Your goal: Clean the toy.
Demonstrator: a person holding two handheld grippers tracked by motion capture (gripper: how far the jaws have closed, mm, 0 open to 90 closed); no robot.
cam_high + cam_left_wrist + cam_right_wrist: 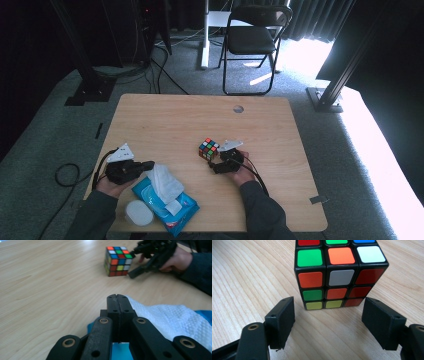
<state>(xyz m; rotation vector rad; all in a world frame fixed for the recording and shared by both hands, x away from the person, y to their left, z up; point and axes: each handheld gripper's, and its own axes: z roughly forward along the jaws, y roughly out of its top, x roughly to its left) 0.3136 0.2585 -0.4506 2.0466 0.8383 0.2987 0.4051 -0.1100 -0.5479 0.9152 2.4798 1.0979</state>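
Left hand-held gripper (148, 165) at the near left of the table (165, 120), jaws clenched together, with a white wipe (164, 183) lying just to its right; whether any of the sheet is pinched between the jaws cannot be told. Wipe standing out of a blue wipe pack (172, 206) below and to the right of that hand-held gripper, probably half drawn so that a single sheet can be pulled free. White round lid (138, 212) behind the left hand-held gripper, beside the pack near the table edge, apparently set aside out of the working area.

Puzzle cube (209, 149) resting flat on the table, well ahead and to the right of the left hand-held gripper, just in front of the right one. Right hand-held gripper (216, 161) released, jaws spread wide to either side of the cube's near face, not touching it; in the right gripper view cube (338, 275) centred between and slightly beyond the two pads, gap wider than the cube. Likely reading: opening set to straddle the cube before closing, approach low and level with the table so the pads meet opposite side faces squarely.
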